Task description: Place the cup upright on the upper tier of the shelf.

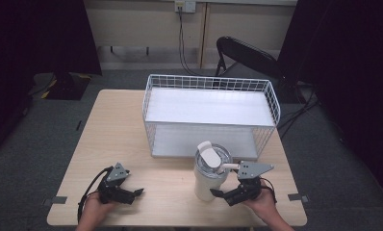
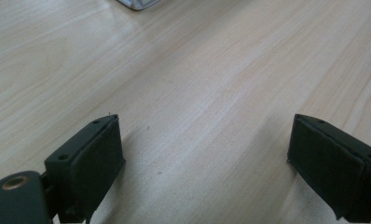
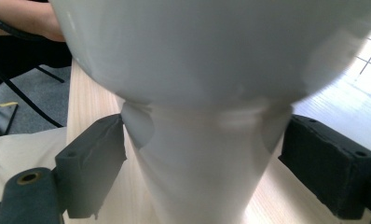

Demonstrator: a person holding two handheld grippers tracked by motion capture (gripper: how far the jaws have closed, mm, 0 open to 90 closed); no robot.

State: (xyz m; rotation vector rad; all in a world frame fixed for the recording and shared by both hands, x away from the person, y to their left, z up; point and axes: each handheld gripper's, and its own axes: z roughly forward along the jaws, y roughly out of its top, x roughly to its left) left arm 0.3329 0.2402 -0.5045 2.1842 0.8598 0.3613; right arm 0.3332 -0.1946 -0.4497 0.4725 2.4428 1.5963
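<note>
White tumbler (image 1: 210, 169) before wire basket (image 1: 210, 114) (perhaps touching), right gripper (image 1: 220, 193) alongside.

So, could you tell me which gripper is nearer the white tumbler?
Right. The right gripper has its jaws around the white tumbler; the left gripper rests well off to its left.

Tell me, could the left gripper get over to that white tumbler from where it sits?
Probably yes. The left gripper rests open on bare table with nothing between it and the tumbler, though the right gripper already straddles the tumbler's base.
</note>
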